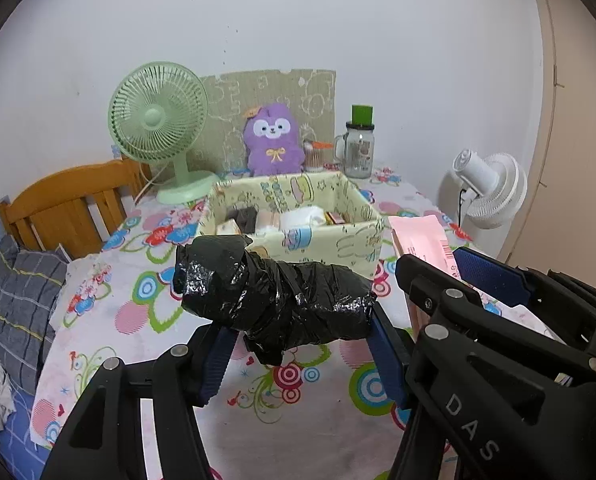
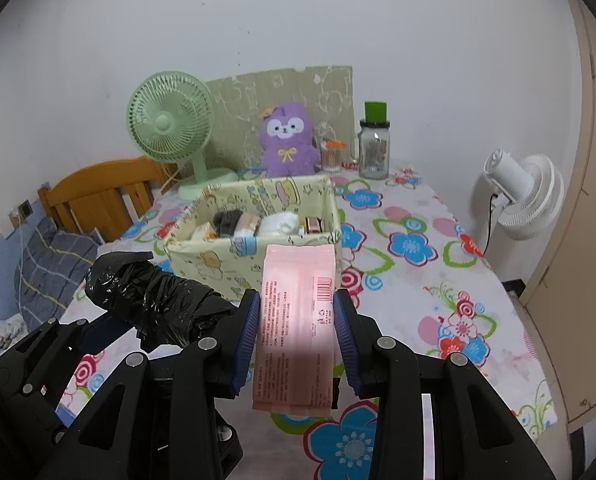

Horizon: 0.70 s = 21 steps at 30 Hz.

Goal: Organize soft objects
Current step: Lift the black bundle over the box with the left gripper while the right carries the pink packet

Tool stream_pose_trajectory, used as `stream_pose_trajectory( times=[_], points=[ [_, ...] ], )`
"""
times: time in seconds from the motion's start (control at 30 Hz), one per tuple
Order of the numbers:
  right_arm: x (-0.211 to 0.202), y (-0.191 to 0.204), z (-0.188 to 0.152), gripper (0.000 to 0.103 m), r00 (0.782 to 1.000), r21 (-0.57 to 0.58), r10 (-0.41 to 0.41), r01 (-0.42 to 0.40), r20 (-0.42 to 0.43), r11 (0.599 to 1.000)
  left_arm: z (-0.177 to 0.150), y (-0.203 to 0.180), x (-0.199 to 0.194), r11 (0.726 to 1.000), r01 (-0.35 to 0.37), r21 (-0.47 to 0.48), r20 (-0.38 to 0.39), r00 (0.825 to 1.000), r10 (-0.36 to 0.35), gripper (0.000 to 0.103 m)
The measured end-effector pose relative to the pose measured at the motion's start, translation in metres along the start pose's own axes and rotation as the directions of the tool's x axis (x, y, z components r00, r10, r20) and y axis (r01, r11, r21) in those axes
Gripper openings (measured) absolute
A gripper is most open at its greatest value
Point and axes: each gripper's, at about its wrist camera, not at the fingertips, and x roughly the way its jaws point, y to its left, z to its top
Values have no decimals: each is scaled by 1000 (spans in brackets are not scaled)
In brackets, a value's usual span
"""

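A floral cloth covered the worktop (image 2: 437, 240), with the yellow fabric storage box (image 2: 254, 256) straight ahead. My left tool (image 1: 298, 336) was clamped on a black plastic-wrapped bundle (image 1: 274, 300), its long axis crosswise to the fingers. My right tool (image 2: 296, 320) gripped a pink packet (image 2: 296, 308) pointing lengthwise at the box, seemingly the nearer of the two.
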Motion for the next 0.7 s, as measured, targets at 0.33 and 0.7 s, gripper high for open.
stream_pose_trajectory(
  times=[0.33,0.7],
  points=[
    [-28,2,21,41,998,1,15,-15,55,1000,24,-1,-26,1000,-15,8,59,998,15,65],
    [-35,6,51,41,995,-22,22,-20,93,1000,47,2,-34,1000,-25,6,101,995,25,65]
  ],
)
